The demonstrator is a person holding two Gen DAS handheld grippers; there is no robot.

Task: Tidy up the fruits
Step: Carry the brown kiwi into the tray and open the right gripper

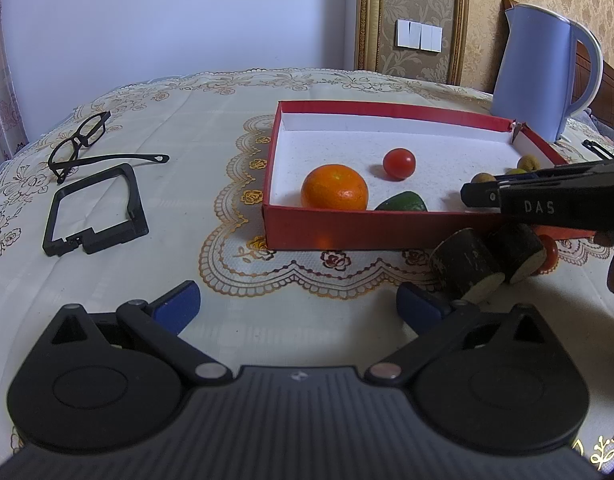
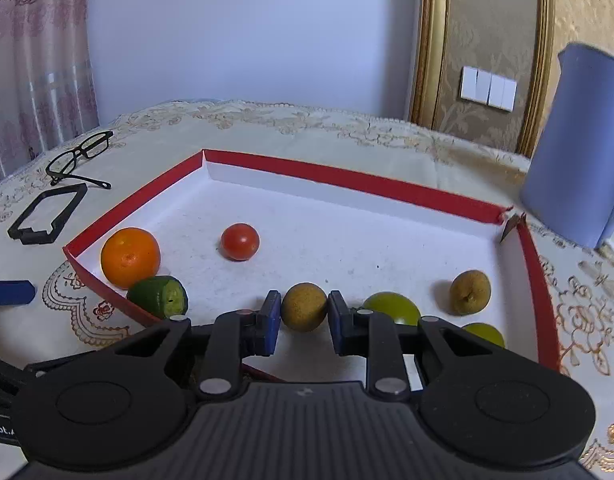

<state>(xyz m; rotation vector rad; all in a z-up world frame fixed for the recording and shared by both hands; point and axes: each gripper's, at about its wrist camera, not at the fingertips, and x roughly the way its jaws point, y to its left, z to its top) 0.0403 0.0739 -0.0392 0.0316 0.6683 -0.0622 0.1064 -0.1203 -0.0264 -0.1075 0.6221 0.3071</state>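
while the right gripper (image 2: 304,316) hangs over the near side of the red box (image 2: 347,178), its two blue pads (image 2: 272,322) squeeze a small round brown fruit (image 2: 304,306) between them, so it is clenched on that fruit. just to the right of it in the box sit a green fruit (image 2: 393,307), another green one (image 2: 485,334) nearer, and a second brown fruit (image 2: 469,292) a bit farther right. to the left lie a cut green cucumber piece (image 2: 159,296) and an orange (image 2: 130,257) touching it, close to the box's left wall. a red tomato (image 2: 240,241) sits alone farther in. the left gripper (image 1: 299,306) stays low over the tablecloth (image 1: 211,128) in front of the box, with its blue pads (image 1: 179,306) spread wide and nothing between them. near its right pad, outside the box, lie two dark cut log-like pieces (image 1: 467,270) and a small red fruit (image 1: 550,254) beside them. far off to the left on the cloth are black glasses (image 1: 81,142) and a black frame piece (image 1: 95,210). a blue kettle (image 1: 545,68) stands past the box's far right corner.
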